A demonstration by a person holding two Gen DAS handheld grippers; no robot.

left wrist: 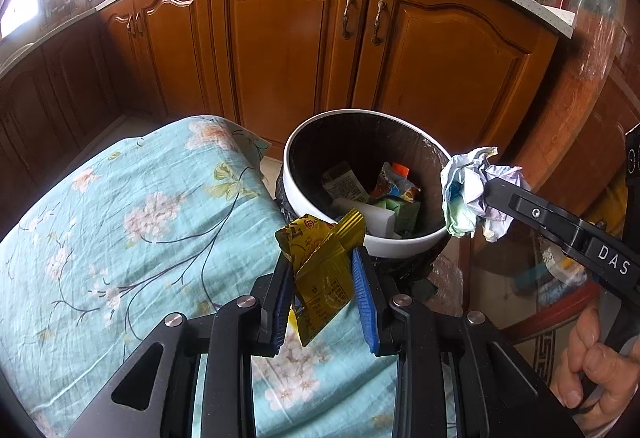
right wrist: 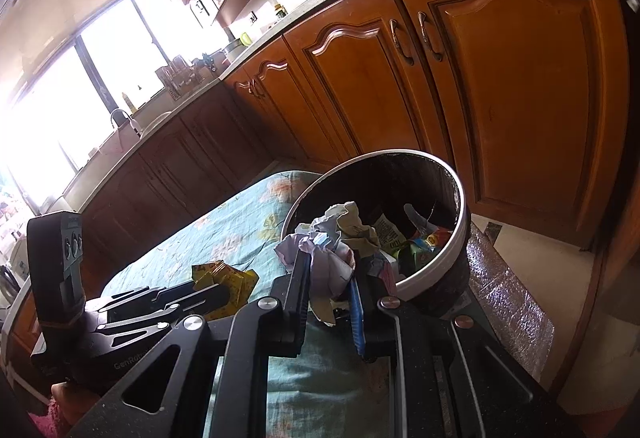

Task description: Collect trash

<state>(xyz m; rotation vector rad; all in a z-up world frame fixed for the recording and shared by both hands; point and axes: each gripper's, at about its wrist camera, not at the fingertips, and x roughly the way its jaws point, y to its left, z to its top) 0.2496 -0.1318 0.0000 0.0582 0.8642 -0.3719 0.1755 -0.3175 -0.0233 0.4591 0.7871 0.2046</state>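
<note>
The right hand-held gripper point(right wrist: 330, 278), clamping crumpled paper point(right wrist: 328, 238), sits nearer the trash bin point(left wrist: 400, 244) than the left hand-held gripper point(left wrist: 322, 278), which grips a yellow wrapper point(left wrist: 320, 258).

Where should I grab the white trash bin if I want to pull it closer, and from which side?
Probably take the white bin by its rim on the near side, coming down from above with one finger inside and one outside. The rim is open and thin enough to pinch there, while the round wall looks too wide. Both grippers hold trash now, a yellow wrapper and crumpled paper.
</note>
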